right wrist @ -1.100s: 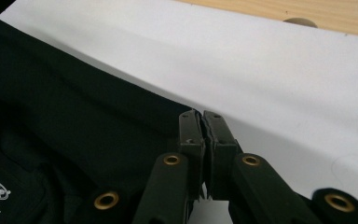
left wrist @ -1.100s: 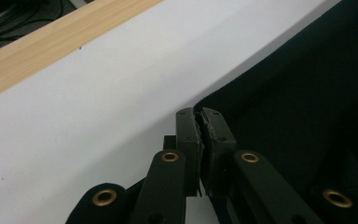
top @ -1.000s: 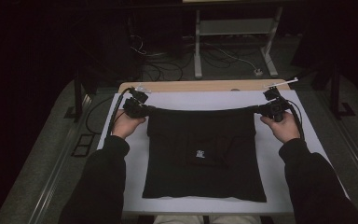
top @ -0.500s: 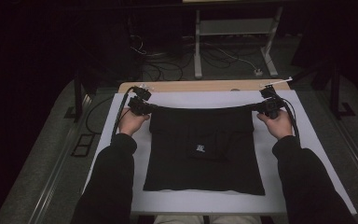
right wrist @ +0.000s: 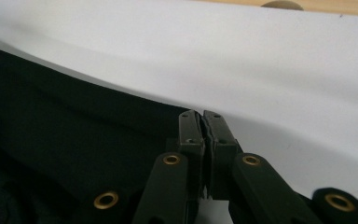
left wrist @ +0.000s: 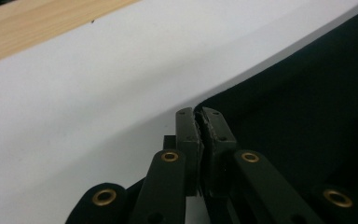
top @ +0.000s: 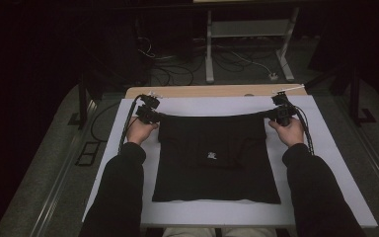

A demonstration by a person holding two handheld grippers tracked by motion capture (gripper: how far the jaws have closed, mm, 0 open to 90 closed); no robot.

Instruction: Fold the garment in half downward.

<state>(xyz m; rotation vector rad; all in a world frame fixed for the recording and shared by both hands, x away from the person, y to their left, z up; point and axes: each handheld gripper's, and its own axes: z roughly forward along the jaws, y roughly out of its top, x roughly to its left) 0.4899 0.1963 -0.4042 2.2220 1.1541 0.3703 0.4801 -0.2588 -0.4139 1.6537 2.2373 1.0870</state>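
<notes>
From the high view, I hold my left gripper at the far left corner of the black cloth and my right gripper at its far right corner, the far edge strung in a shallow sag between them. The rest of the cloth lies flat on the white sheet covering the worktop, near edge towards me. In the left gripper view, my left gripper has its jaws pressed together on the cloth's corner, white sheet beyond. In the right gripper view, my right gripper likewise has its jaws clamped on the cloth's edge, which runs off to the left.
</notes>
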